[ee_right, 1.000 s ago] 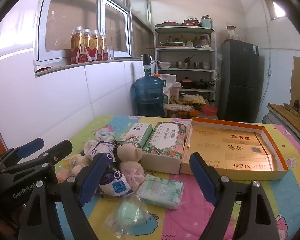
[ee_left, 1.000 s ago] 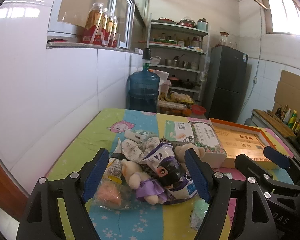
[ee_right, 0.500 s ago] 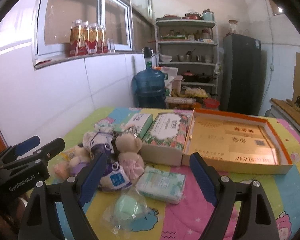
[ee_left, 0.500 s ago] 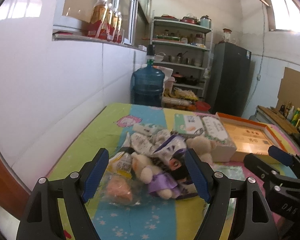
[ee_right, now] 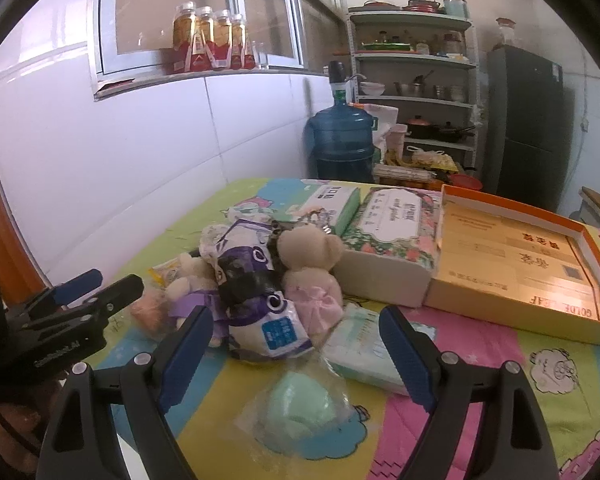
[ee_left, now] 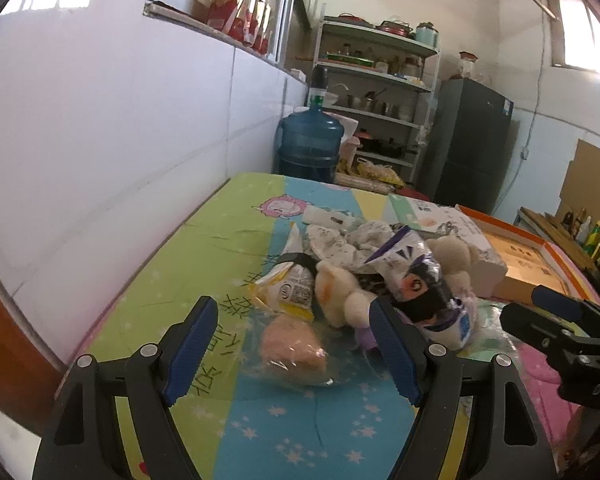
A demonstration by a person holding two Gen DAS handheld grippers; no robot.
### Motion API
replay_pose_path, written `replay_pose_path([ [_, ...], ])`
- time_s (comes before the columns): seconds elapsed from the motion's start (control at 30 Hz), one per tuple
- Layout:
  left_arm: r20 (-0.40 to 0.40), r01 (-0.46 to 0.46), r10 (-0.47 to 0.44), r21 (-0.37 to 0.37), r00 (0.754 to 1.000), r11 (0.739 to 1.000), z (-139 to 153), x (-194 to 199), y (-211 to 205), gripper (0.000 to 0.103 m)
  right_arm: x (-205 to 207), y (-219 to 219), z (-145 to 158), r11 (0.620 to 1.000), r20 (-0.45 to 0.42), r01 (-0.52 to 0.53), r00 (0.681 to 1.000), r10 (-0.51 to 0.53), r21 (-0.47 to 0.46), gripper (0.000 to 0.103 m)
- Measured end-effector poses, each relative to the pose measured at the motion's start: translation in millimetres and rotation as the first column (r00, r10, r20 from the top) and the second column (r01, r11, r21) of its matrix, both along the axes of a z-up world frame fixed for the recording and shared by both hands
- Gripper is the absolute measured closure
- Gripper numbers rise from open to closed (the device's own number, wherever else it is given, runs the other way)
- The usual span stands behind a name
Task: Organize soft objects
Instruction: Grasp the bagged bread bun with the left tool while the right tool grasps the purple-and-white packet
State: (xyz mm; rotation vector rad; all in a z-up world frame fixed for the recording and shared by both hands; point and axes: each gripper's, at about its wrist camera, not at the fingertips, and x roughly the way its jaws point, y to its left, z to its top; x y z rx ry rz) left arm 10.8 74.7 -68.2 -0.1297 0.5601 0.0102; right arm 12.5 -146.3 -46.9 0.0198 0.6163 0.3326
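Pile of soft objects [ee_right: 256, 276] heaped on the patterned tablecloth [ee_left: 236, 240]: brown teddy bear [ee_right: 310, 268], purple-and-white packet [ee_right: 260, 300], pink sponge in clear wrap [ee_left: 294, 346], green sponge in clear wrap [ee_right: 300, 408]. Orange-rimmed box [ee_right: 520, 260] set to the right, beside tissue packs [ee_right: 392, 236]. Left gripper [ee_left: 296, 354] held spread wide about the pink sponge, nothing grasped. Right gripper [ee_right: 296, 354] likewise spread, empty, above the green sponge.

Fuzzy plush bear [ee_right: 308, 264], glossy, probably plastic, wrappers [ee_left: 296, 344]

Plush toys [ee_right: 260, 280] & bagged soft items piled on tablecloth.
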Motion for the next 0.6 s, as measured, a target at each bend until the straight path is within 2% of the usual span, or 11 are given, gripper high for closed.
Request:
replay_pose_path([
  [0.37, -0.102, 0.049, -0.049, -0.001, 0.994, 0.999, -30.6, 23.1, 7.7, 0.023, 16.6, 15.3, -4.7, 0.999, -0.029, -0.040, 0.999, 0.040, 0.005, 0.019],
  [0.6, -0.133, 0.073, -0.078, -0.041, 0.988, 0.997, -46.8, 33.6, 11.3, 0.024, 24.6, 23.4, -7.3, 0.998, -0.043, -0.060, 0.997, 0.060, 0.006, 0.020],
])
